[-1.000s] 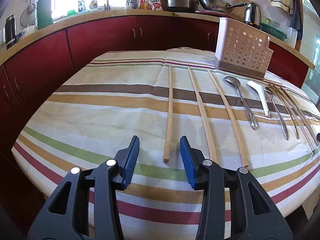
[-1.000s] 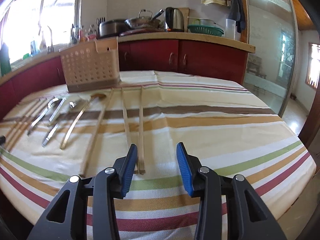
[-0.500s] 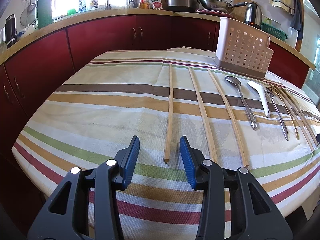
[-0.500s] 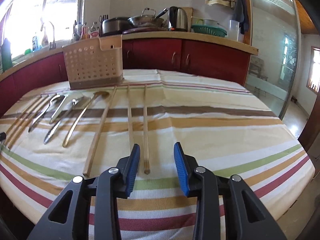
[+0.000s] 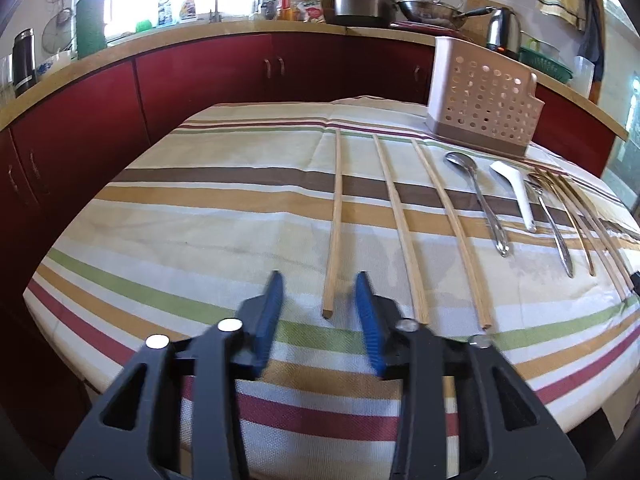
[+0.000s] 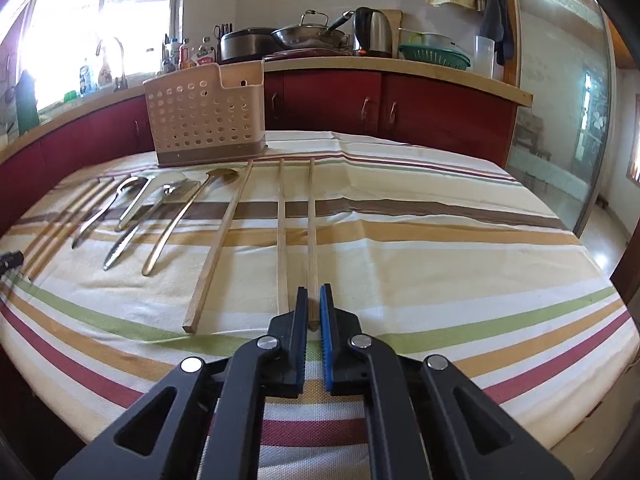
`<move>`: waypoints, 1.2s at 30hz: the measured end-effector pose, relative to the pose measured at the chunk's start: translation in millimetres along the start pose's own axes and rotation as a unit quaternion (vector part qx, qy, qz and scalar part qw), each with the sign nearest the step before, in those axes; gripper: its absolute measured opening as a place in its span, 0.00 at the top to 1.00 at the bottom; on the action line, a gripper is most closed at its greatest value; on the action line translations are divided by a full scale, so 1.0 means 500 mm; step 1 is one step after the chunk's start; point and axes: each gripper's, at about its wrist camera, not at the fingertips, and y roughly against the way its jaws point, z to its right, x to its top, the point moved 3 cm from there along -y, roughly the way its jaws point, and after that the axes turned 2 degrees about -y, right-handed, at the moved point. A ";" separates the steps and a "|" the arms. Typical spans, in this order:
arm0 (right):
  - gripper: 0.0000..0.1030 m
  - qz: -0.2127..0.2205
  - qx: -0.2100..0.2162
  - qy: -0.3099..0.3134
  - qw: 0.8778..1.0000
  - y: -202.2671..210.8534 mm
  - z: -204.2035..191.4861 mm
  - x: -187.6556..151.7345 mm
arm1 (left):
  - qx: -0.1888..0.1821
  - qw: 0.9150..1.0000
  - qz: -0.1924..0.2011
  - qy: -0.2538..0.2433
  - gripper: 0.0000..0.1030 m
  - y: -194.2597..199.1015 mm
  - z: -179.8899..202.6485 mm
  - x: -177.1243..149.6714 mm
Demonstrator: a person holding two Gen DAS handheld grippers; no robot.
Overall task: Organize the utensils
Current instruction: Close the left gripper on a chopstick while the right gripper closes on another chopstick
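Note:
Three long wooden chopsticks and several metal utensils lie in a row on the striped tablecloth. My right gripper [image 6: 314, 294] is shut on the near end of the rightmost chopstick [image 6: 311, 224], which still lies on the cloth. My left gripper [image 5: 319, 280] is open, its jaws either side of the near end of the leftmost chopstick [image 5: 335, 216]. A steel spoon [image 5: 482, 200], a white spoon [image 5: 516, 192] and more cutlery lie to the right. A perforated beige utensil holder [image 5: 482, 108] stands at the far side; it also shows in the right wrist view [image 6: 206, 116].
The table [image 6: 440, 240] is round with edges close below both grippers. Red cabinets and a counter with pots, a kettle [image 6: 372, 32] and bottles run behind. A small black object [image 6: 10, 260] sits at the table's left edge.
My right gripper moved right over the rightmost chopstick's near end and closed on it. My left gripper stayed open and barely shifted.

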 end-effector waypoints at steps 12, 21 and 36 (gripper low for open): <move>0.94 0.049 0.002 0.001 0.999 0.047 -0.007 0.041 | -0.011 1.000 -0.008 0.020 0.83 0.008 -0.008 -0.003; 0.94 0.050 0.009 -0.009 0.999 0.052 -0.004 0.036 | -0.014 1.000 -0.001 -0.018 0.94 0.011 0.009 -0.004; 0.94 0.122 0.019 -0.007 0.992 0.145 -0.014 0.122 | -0.026 0.997 0.071 -0.020 0.94 0.131 0.010 0.098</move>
